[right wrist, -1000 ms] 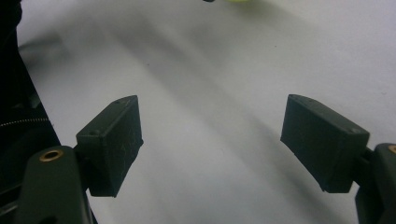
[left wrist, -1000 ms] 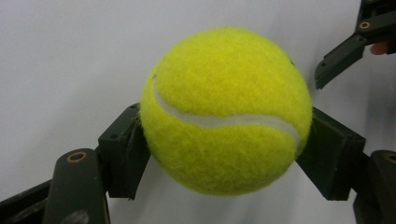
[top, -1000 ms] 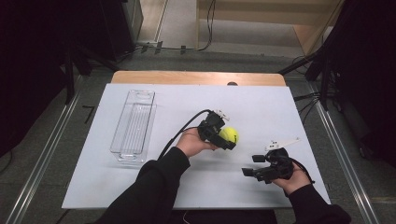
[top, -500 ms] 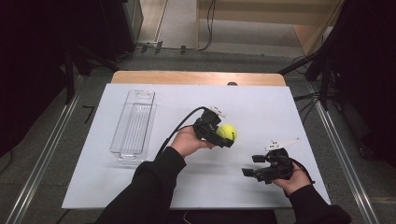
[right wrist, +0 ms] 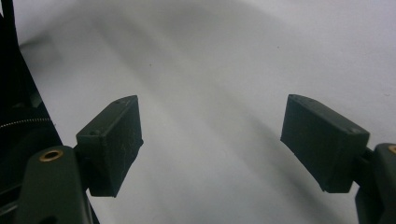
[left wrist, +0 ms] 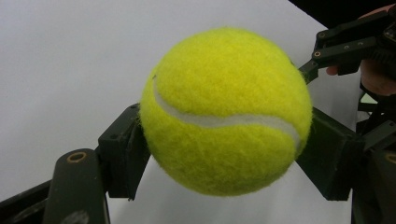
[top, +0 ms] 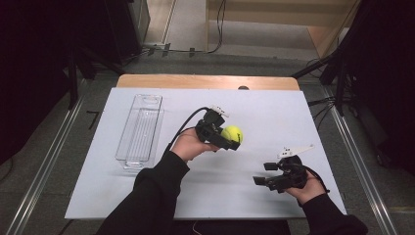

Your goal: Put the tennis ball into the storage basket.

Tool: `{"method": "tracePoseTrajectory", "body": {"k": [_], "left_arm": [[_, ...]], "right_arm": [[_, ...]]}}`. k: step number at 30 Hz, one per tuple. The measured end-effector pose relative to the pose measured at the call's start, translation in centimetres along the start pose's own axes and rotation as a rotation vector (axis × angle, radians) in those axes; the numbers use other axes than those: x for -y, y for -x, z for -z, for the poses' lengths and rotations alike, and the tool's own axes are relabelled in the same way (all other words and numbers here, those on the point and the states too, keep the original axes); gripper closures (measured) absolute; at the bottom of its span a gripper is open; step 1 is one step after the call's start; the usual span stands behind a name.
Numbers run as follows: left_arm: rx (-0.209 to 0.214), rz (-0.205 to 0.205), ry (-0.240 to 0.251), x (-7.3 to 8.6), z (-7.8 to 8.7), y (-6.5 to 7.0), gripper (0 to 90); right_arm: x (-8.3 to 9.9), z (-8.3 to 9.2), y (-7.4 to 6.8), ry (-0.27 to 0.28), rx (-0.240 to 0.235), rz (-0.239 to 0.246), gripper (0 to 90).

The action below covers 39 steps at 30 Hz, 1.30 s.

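A yellow tennis ball [top: 232, 133] with a white seam is clamped between the two black jaws of my left gripper [top: 230, 140], held a little above the white table sheet near its middle. In the left gripper view the ball [left wrist: 226, 112] sits squeezed between both pads [left wrist: 122, 156], and the other hand's gripper [left wrist: 350, 44] shows at the upper right. My right gripper [top: 262, 174] rests low at the front right, pointing left. Its jaws stand wide apart over bare sheet, and nothing lies between them in the right gripper view [right wrist: 212, 149].
A clear plastic tray [top: 139, 132], long and narrow, lies on the left part of the white sheet [top: 274, 110]. A wooden table edge [top: 205, 81] runs along the far side. Metal rails and cables flank the table on the floor.
My left gripper has risen and drifted slightly left and away with the ball still in its jaws. The right gripper has stayed where it was.
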State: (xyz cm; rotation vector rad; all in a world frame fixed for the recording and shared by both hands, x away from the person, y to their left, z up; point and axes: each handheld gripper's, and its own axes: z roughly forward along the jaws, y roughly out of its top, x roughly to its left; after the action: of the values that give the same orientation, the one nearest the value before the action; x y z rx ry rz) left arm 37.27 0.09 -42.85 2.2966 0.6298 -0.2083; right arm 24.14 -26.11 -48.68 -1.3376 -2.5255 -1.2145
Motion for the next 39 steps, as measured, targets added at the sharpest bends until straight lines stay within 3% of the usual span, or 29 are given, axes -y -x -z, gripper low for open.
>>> {"method": "tracePoseTrajectory", "body": {"k": [17, 39], "left_arm": [[0.001, 0.018, 0.011, -0.3, 2.4, 0.0, 26.2], [-0.038, 0.025, 0.023, 0.0, 4.7, -0.7, 26.2]], "right_arm": [[0.0, -0.1, -0.1, -0.005, 0.005, 0.006, 18.4], [0.0, 0.0, -0.2, -0.004, 0.002, 0.008, 18.4]]}}
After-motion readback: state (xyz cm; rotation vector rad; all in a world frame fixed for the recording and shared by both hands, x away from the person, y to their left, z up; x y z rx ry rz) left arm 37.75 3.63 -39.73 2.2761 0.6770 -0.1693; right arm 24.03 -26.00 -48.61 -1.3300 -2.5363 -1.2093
